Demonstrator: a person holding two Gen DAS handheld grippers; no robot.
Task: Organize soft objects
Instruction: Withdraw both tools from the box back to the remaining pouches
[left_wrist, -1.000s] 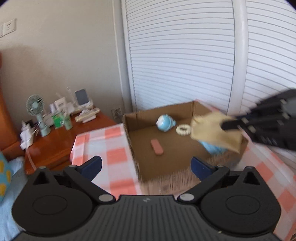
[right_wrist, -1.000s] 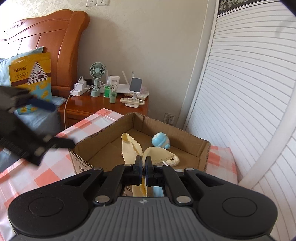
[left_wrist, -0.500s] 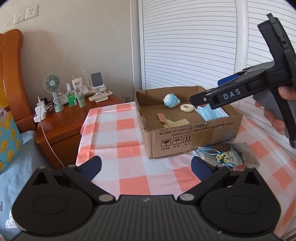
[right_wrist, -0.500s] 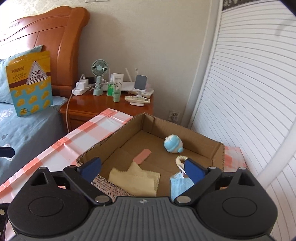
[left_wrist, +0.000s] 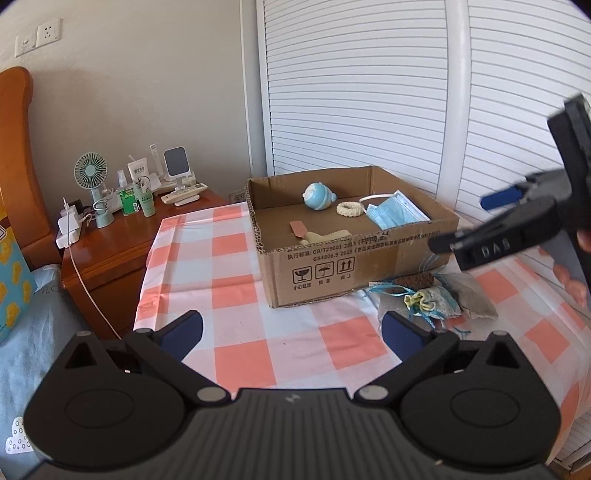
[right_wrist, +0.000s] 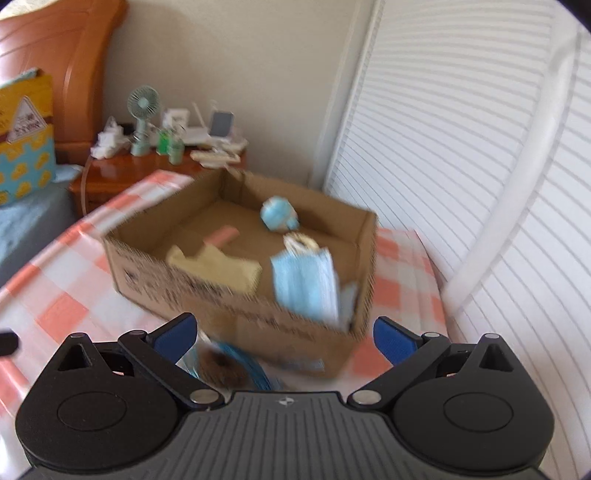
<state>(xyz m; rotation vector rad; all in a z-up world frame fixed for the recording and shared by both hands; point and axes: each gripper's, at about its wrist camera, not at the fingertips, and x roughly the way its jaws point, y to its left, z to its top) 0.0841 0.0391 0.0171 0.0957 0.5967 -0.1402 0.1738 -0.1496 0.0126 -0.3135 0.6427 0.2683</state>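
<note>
An open cardboard box (left_wrist: 354, 266) (right_wrist: 240, 317) stands on the checked tablecloth. Inside lie a blue round toy (left_wrist: 317, 196) (right_wrist: 277, 218), a white knitted ring (left_wrist: 350, 209), a blue face mask (left_wrist: 397, 215) (right_wrist: 306, 284), a pale yellow cloth (left_wrist: 327, 237) (right_wrist: 218, 267) and a pink strip (left_wrist: 297, 229). Small fabric pouches with blue strings (left_wrist: 432, 299) lie in front of the box. My left gripper (left_wrist: 291, 330) is open and empty, back from the box. My right gripper (right_wrist: 284, 332) (left_wrist: 476, 229) is open and empty, above the pouches by the box's near right corner.
A wooden nightstand (left_wrist: 114, 251) at the left holds a small fan (left_wrist: 92, 177), bottles, a charger and remotes. A bed with a wooden headboard (right_wrist: 62, 62) lies at the left. White louvred doors (left_wrist: 369, 92) stand behind the table. A white cable (left_wrist: 88, 291) hangs off the nightstand.
My right gripper opened, dropped the yellow cloth into the box, then pulled back and lowered toward the pouches. My left gripper backed away from the box, still open.
</note>
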